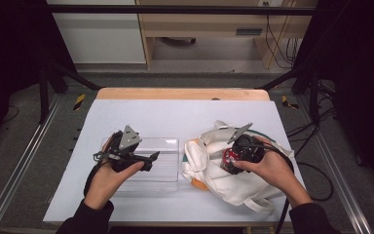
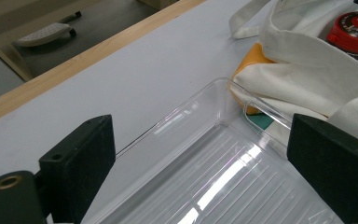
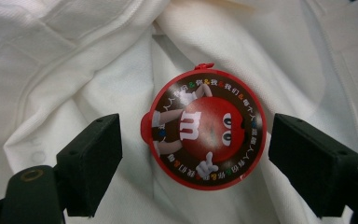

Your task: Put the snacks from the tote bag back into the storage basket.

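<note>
A round tub with a red lid [image 3: 205, 128] printed with a red candy character lies on a crumpled white cloth bag [image 3: 74, 60]. My right gripper [image 3: 196, 158] hangs straight over it, its black jaws on either side of the lid with a small gap on each side. In the high view the tub [image 1: 229, 160] sits on the bag [image 1: 209, 173] under that gripper [image 1: 238, 152]. My left gripper [image 2: 200, 158] is open above an empty clear plastic tray [image 2: 223, 93], nothing between its jaws. The high view has this gripper [image 1: 152, 158] over the tray [image 1: 168, 141], pointing right.
An orange object [image 2: 254, 56] and a green one [image 2: 261, 122] peek from under the bag beside the tray's end. The light grey tabletop [image 1: 175, 114] stretches behind both, up to a wooden back edge [image 1: 180, 93]. Bag straps [image 1: 258, 204] lie near the front edge.
</note>
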A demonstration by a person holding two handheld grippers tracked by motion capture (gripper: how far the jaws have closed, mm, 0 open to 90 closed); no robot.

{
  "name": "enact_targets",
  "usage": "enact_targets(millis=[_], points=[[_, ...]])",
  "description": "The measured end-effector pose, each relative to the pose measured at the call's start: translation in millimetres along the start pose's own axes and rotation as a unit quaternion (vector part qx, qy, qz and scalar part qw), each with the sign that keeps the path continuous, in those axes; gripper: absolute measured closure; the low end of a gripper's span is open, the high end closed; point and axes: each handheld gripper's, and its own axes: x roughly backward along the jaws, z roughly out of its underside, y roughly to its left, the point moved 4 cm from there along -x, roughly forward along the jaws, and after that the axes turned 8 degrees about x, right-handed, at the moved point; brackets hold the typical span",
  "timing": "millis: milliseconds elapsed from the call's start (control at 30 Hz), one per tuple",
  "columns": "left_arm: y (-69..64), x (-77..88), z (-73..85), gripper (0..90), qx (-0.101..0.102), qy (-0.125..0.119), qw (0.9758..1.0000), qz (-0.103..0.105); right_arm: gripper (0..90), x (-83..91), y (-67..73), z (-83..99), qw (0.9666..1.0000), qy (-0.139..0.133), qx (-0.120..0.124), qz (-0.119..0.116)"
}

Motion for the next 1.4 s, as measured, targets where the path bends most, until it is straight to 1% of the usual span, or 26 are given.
enact_targets(millis=[67,233,367,467,567,667,700,767,833,900,967,1033,1100,1133,1200,1267,1333,1400], points=[[0.5,0.7,-0.2,7.9,-0.001,-0.001,1.0000,0.000,17.1,-3.1,-3.2,-0.7,0.9999,0.006,-0.009,0.003],[0.1,1.6,-0.7,8.0,-0.003,-0.001,1.0000,0.002,16.3,-12.6,-5.8,-1.2,0.9995,0.021,-0.023,-0.006],[-0.9,0.7,-0.2,8.1,-0.002,0.000,1.0000,0.003,16.0,-19.8,-6.8,0.1,0.9990,0.037,-0.025,-0.007],[-1.0,-0.2,0.4,8.1,-0.004,0.003,1.0000,0.003,16.7,-22.8,-7.0,0.3,0.9988,0.033,-0.034,-0.015],[-1.3,-0.2,0.4,8.1,-0.003,0.002,1.0000,0.003,17.8,-26.7,-5.9,1.3,0.9987,0.034,-0.032,-0.017],[-0.3,0.4,0.1,8.1,-0.002,0.001,1.0000,0.001,19.2,-28.6,-4.5,0.6,0.9987,0.034,-0.034,-0.014],[0.1,0.5,0.3,8.1,-0.002,0.001,1.0000,0.001,19.8,-29.9,-4.7,0.3,0.9990,0.032,-0.029,-0.014],[1.3,0.3,0.9,8.1,0.000,0.002,1.0000,0.000,23.1,-30.2,-4.1,-0.4,0.9989,0.035,-0.030,-0.011],[2.8,0.4,1.4,8.1,0.002,0.001,1.0000,-0.002,23.6,-29.9,-4.2,-0.9,0.9988,0.035,-0.033,-0.007],[4.7,0.8,1.8,8.1,0.003,0.001,1.0000,-0.004,23.8,-29.3,-3.7,-1.1,0.9988,0.038,-0.031,-0.004],[6.1,1.3,2.1,8.1,0.007,0.001,1.0000,-0.006,24.0,-28.4,-3.0,-1.1,0.9989,0.039,-0.026,-0.001],[7.8,1.6,2.2,8.0,0.007,0.001,1.0000,-0.006,24.0,-24.0,-2.2,-1.9,0.9991,0.033,-0.027,0.002],[9.9,1.2,3.0,8.0,0.010,0.001,0.9999,-0.007,24.0,-16.7,-1.7,-3.6,0.9994,0.023,-0.025,0.009],[11.2,1.2,3.4,8.0,0.009,0.003,0.9999,-0.008,24.0,-12.7,-1.5,-4.4,0.9994,0.019,-0.025,0.012],[14.2,1.0,5.0,7.9,0.014,0.004,0.9999,-0.009,24.0,-5.6,-1.0,-6.1,0.9995,0.010,-0.025,0.015],[18.7,2.2,6.0,7.8,0.018,0.004,0.9997,-0.015,24.1,1.7,1.3,-8.2,0.9995,0.006,-0.023,0.018],[22.3,4.0,6.3,7.8,0.023,0.002,0.9995,-0.020,24.0,9.4,3.1,-10.8,0.9996,0.001,-0.013,0.024],[24.8,5.4,6.3,7.7,0.026,-0.001,0.9994,-0.022,24.0,15.5,4.7,-12.7,0.9996,-0.005,-0.009,0.027]])
